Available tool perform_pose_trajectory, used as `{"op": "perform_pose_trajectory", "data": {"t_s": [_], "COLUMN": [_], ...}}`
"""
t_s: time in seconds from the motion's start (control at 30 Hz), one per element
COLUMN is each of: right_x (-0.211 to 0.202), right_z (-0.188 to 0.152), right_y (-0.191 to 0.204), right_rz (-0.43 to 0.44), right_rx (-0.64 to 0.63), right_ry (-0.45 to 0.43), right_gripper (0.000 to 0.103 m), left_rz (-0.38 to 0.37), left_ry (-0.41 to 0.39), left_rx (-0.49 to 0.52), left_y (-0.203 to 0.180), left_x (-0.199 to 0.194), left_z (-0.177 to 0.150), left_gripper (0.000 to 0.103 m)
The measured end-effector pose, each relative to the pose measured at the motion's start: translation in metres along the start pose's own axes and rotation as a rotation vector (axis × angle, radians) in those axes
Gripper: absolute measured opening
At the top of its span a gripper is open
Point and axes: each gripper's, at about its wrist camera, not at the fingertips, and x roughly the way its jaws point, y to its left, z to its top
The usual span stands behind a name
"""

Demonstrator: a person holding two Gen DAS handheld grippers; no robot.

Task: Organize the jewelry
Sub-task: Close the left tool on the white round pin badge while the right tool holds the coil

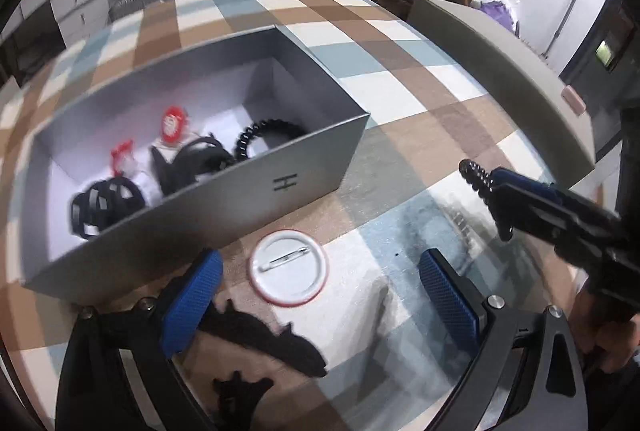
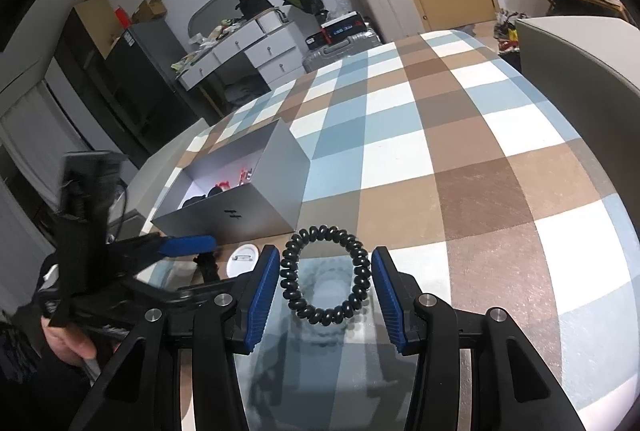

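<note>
- The right hand-held gripper (image 2: 326, 281) is partly closed, and a black coiled spiral hair tie (image 2: 325, 276) sits between its blue ribbed pads (image 2: 264, 295). The left pad touches the coil; the right pad looks just at its edge. The left wrist view shows the coil raised above the counter, so it is judged to be held.
- The left hand-held gripper (image 1: 320, 295) stands wide open and holds nothing. It points down at a round white pin badge with a red rim (image 1: 289, 268), which lies face down with its clasp up on the checked blue, brown and white counter (image 1: 400, 99).
- A black lace-like strip (image 1: 264, 339) lies on the counter just beside the badge, under the left pad.
- Step in hand, as judged: one piece is lifted for transfer while the other hand-held gripper lines up on the badge.
- Next move calls for carrying the hair tie over the near wall of the open grey rectangular cardboard box (image 1: 304, 167) and releasing it inside.
- Box contents: a second black coiled tie (image 1: 264, 137), black bands, and two red and white items; finer detail is blurred.
</note>
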Motion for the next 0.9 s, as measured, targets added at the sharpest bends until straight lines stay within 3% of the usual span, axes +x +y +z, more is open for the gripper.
{"op": "perform_pose_trajectory", "data": {"t_s": [0.07, 0.23, 0.47, 0.73, 0.9], "right_x": [-0.001, 0.000, 0.000, -0.005, -0.009], "right_z": [0.000, 0.000, -0.002, -0.003, -0.002], "right_y": [0.000, -0.001, 0.000, 0.004, 0.004], "right_rz": [0.001, 0.008, 0.012, 0.008, 0.006], "right_rx": [-0.002, 0.000, 0.004, 0.000, 0.007], "right_ry": [-0.002, -0.001, -0.006, -0.007, -0.014], "right_gripper": [0.047, 0.047, 0.048, 0.048, 0.048], "left_rz": [0.037, 0.074, 0.141, 0.117, 0.111], "left_ry": [0.012, 0.023, 0.013, -0.001, -0.051], "left_rx": [0.011, 0.022, 0.066, 0.096, 0.087], "left_y": [0.000, 0.003, -0.002, -0.013, -0.016], "left_x": [0.005, 0.009, 0.004, -0.002, -0.020], "left_z": [0.001, 0.002, -0.007, -0.016, -0.018], "left_gripper": [0.096, 0.080, 0.039, 0.037, 0.037]}}
